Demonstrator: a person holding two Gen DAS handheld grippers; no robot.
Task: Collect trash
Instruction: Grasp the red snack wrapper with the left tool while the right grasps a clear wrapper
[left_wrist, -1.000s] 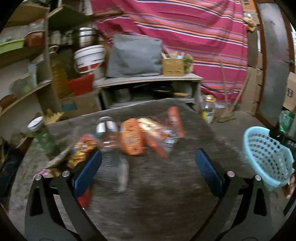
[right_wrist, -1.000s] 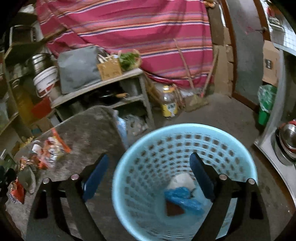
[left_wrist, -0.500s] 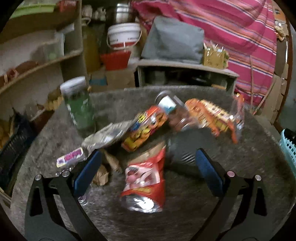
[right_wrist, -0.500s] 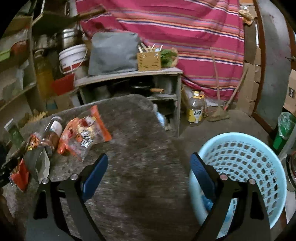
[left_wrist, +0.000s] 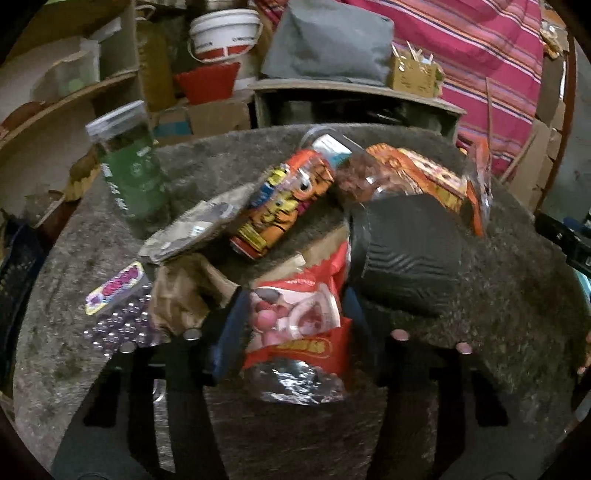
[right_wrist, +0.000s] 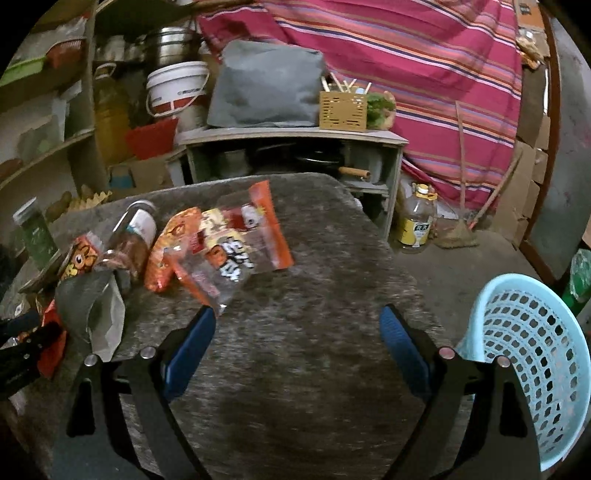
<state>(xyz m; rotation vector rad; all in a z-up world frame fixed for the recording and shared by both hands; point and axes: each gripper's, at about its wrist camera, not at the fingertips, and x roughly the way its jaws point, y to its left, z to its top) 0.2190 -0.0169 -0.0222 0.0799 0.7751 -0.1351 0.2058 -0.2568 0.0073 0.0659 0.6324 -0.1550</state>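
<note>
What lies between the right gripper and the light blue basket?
Nothing: in the right wrist view only bare grey table separates the open right gripper from the light blue basket.

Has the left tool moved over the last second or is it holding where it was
Yes. The left tool has swung left and closed in toward the green jar, and its fingers now straddle the red snack bag.

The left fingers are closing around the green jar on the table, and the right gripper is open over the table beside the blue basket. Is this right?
Not quite. In the left wrist view the left gripper is closing around the red snack bag, not the green jar, which stands apart at the table's far left. The rest holds: the right gripper is open beside the blue basket.
</note>
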